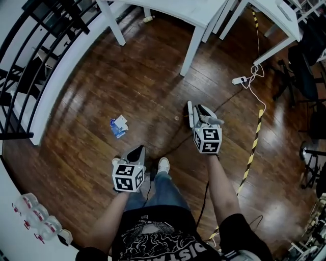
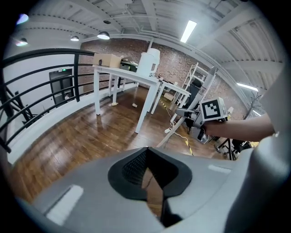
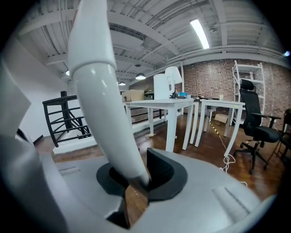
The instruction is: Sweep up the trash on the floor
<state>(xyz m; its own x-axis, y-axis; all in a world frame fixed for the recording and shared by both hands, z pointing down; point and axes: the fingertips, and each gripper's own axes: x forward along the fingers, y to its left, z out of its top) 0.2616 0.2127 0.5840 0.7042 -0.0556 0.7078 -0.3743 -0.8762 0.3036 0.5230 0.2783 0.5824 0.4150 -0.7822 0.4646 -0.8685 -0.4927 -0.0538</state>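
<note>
The trash point(image 1: 118, 126) is a small heap of blue and white scraps on the dark wooden floor, ahead and left of my left gripper point(image 1: 137, 151). That gripper point(image 2: 146, 170) is shut, with nothing between its black pads. My right gripper point(image 1: 197, 111) is held farther forward at the right, shut on a thick white handle point(image 3: 97, 91) that rises up and to the left out of its jaws. In the left gripper view a pale pole point(image 2: 173, 134) slants down from the right gripper point(image 2: 193, 116) to the floor; its lower end is hidden.
White tables point(image 1: 204, 12) stand ahead, with legs point(image 1: 188, 51) reaching the floor. A black railing point(image 1: 30, 61) on a white curb curves along the left. A power strip with white cable point(image 1: 239, 80) and yellow-black tape point(image 1: 252, 153) lie at the right, near an office chair point(image 1: 305, 66).
</note>
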